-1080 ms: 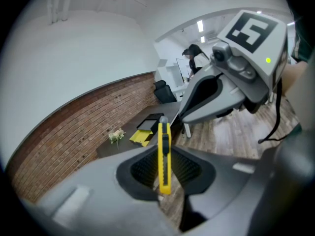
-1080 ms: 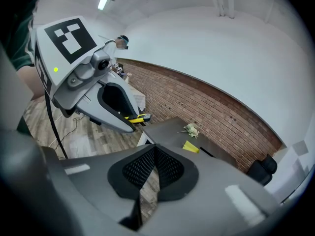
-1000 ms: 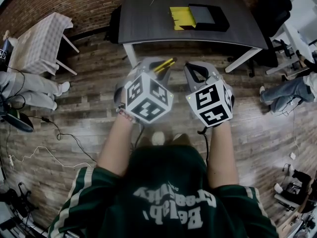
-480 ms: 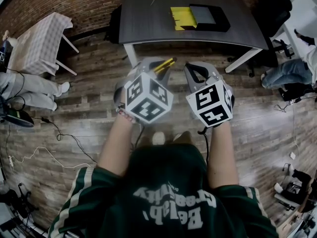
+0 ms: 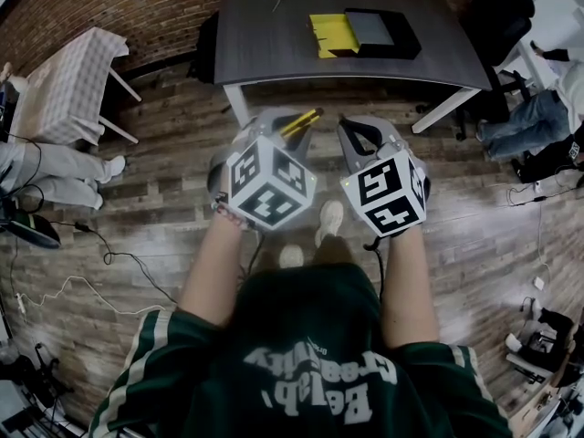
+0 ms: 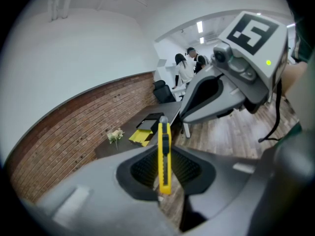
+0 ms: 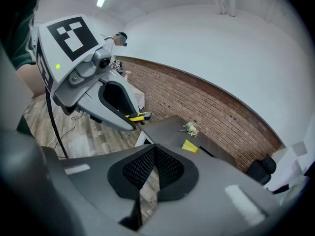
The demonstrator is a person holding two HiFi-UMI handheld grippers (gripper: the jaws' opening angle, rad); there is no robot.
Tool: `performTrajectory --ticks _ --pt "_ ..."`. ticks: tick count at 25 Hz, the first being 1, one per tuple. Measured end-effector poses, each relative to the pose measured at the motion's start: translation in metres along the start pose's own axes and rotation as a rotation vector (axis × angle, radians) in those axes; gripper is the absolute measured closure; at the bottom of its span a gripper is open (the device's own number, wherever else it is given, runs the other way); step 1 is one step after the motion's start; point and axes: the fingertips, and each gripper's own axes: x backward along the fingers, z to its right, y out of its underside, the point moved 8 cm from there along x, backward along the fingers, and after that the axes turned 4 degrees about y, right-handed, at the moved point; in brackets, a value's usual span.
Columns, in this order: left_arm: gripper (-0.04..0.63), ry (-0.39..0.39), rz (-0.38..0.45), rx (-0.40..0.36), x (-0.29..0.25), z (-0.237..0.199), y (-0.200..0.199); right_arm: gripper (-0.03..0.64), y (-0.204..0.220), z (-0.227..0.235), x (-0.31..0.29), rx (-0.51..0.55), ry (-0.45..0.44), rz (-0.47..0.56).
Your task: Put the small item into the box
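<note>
Nearest, the person's dark green top (image 5: 310,363) carries white lettering. It lies upside down in the head view and is too warped to read with any trust. The marker cubes (image 5: 269,181) bear only black-and-white square patterns, no words.

The left gripper (image 5: 292,128) is clamped on the task's small item, a slim yellow utility knife (image 6: 164,156), which stands upright between the pads and pokes out ahead of them. The right gripper (image 7: 153,168) has its jaws pressed together with nothing in them.

This looks like the carrying step, over the wooden plank floor (image 5: 164,181), well short of the dark grey table (image 5: 274,35). There sits the black box with a yellow flap folded out (image 5: 381,32). I see no label on it.

Next, the knife needs bringing over the box's open mouth, lowering, then releasing.
</note>
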Motion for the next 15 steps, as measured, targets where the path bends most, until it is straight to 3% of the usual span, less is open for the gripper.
performTrajectory --ticks 15 --pt "0.525 -0.019 -0.008 -0.006 -0.04 -0.033 -0.017 0.612 0.002 0.045 -0.038 0.021 -0.009 0.022"
